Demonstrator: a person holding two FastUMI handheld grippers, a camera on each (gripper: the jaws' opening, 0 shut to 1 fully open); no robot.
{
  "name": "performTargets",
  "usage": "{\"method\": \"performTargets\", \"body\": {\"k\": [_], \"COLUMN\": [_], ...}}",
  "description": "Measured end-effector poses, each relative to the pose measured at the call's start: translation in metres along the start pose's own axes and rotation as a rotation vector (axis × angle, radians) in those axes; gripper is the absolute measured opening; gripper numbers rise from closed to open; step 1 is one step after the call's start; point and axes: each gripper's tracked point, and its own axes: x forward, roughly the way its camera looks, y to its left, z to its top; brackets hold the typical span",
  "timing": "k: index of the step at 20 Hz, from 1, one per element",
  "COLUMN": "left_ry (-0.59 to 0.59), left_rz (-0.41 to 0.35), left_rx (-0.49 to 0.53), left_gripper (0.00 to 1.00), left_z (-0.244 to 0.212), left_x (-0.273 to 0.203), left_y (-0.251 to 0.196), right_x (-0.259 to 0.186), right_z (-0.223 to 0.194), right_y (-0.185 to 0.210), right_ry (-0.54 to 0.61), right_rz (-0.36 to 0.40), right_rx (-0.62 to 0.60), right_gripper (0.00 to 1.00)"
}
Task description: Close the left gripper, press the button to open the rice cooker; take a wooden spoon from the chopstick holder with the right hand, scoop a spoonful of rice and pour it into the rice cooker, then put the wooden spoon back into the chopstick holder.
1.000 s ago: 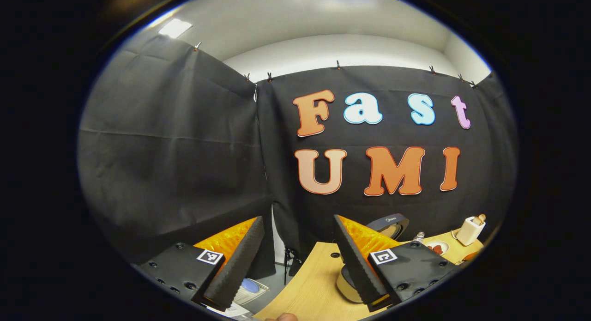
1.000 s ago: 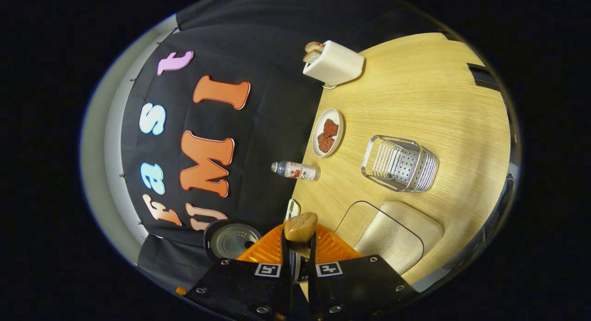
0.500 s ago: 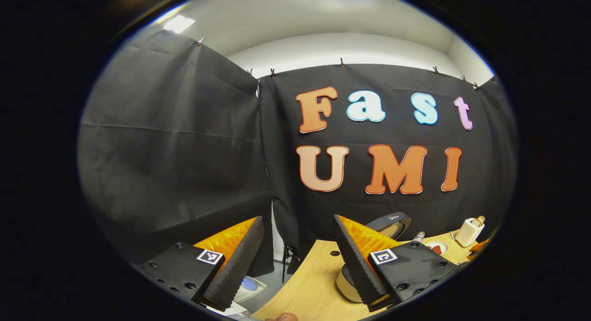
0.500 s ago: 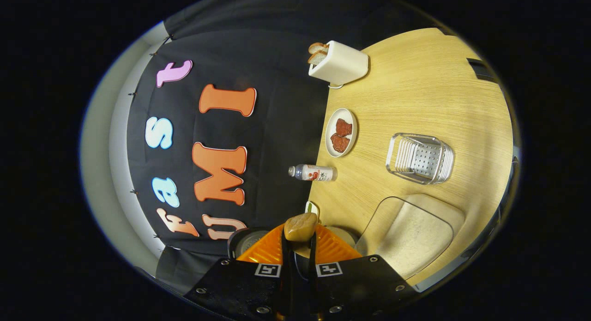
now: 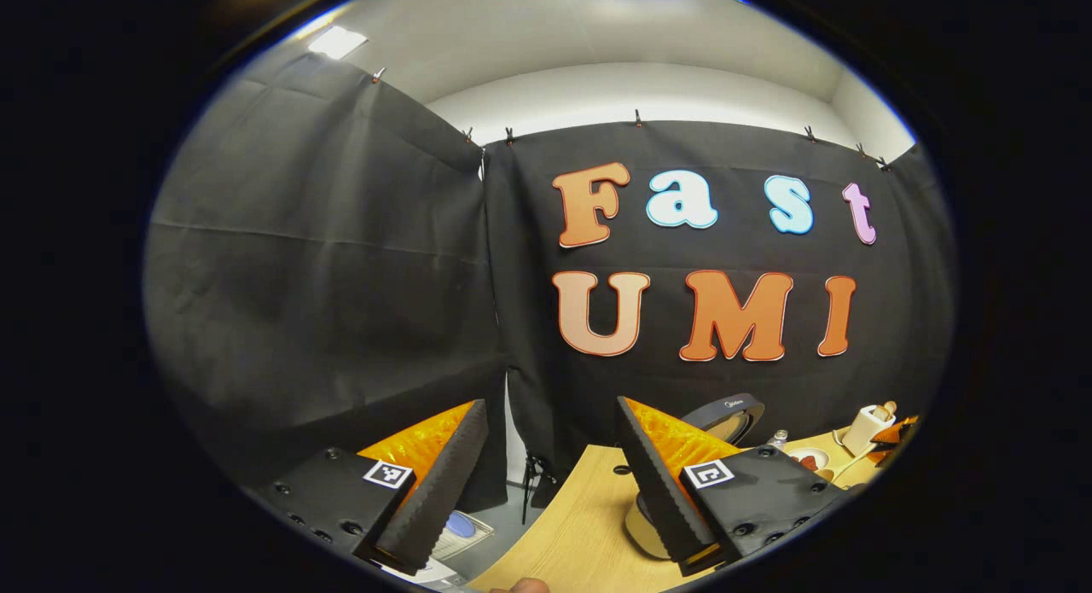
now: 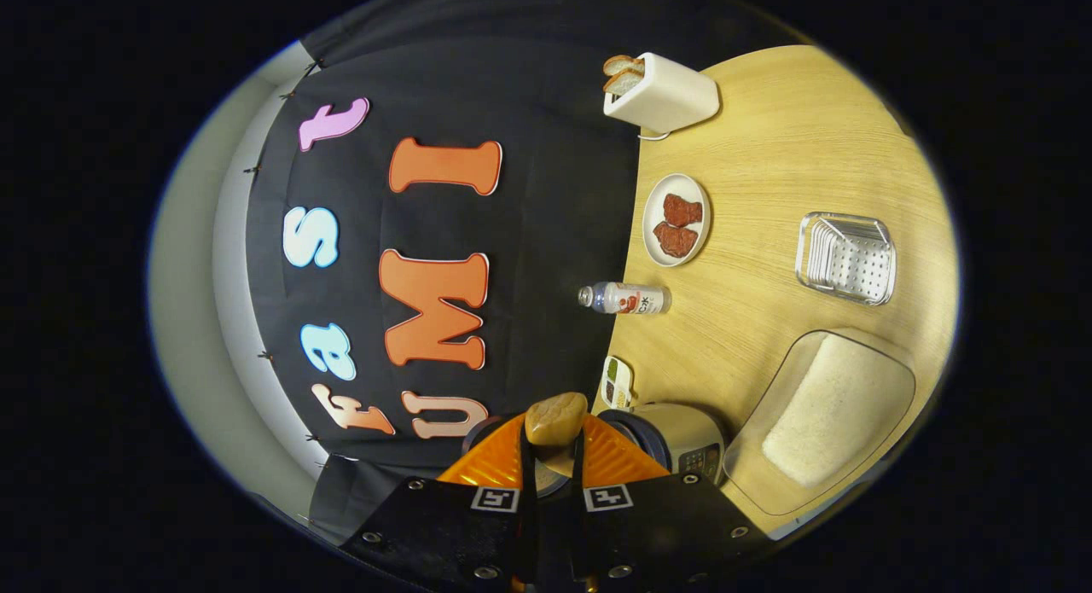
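Gripping wooden spoon [image 6: 555, 419], right tongs [image 6: 553, 456]; left tongs [image 5: 546, 456] wide apart, empty; rice-filled tray [image 6: 832, 405].

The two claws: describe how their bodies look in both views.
In the left gripper view, the left claw has two wedge-shaped fingers with ridged inner faces, set on black blocks studded with screws; each block bears a small square black-and-white marker. In the right gripper view, the right claw is built the same, with two square markers side by side.
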Motion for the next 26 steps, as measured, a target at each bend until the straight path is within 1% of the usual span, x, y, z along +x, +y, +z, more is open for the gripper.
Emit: {"method": "performTargets", "body": {"k": [5, 7, 9, 10, 13, 20, 23, 26], "left_ry": [0.004, 0.010, 0.012, 0.013, 0.015, 0.026, 0.029, 0.033], "left_rz": [-0.018, -0.023, -0.021, -0.019, -0.014, -0.011, -0.011, -0.004], "left_rx": [-0.004, -0.012, -0.013, -0.013, -0.011, -0.015, -0.009, -0.012], "left_gripper": [0.98, 1.00, 1.00, 0.98, 0.98, 0.98, 0.98, 0.98], "left_z": [-0.003, -0.005, -0.006, -0.006, -0.006, -0.014, -0.016, -0.019], "left_x": [-0.002, -0.001, -0.003, -0.003, -0.005, -0.001, 0.001, 0.003], "left_y": [0.001, 0.002, 0.007, 0.009, 0.014, 0.020, 0.022, 0.025], "right_x": [0.024, 0.032, 0.042, 0.046, 0.062, 0.088, 0.095, 0.099], "right_z": [-0.013, -0.019, -0.023, -0.025, -0.031, -0.044, -0.052, -0.057], "right_y": [0.035, 0.047, 0.060, 0.067, 0.084, 0.115, 0.120, 0.122], "right_ry": [0.022, 0.029, 0.031, 0.029, 0.031, 0.016, 0.015, 0.011], "right_rz": [0.029, 0.039, 0.047, 0.049, 0.059, 0.070, 0.061, 0.056], "right_rx": [-0.033, -0.044, -0.057, -0.067, -0.100, -0.213, -0.286, -0.331], "right_gripper": [0.13, 0.13, 0.13, 0.13, 0.13, 0.13, 0.13, 0.13]}}
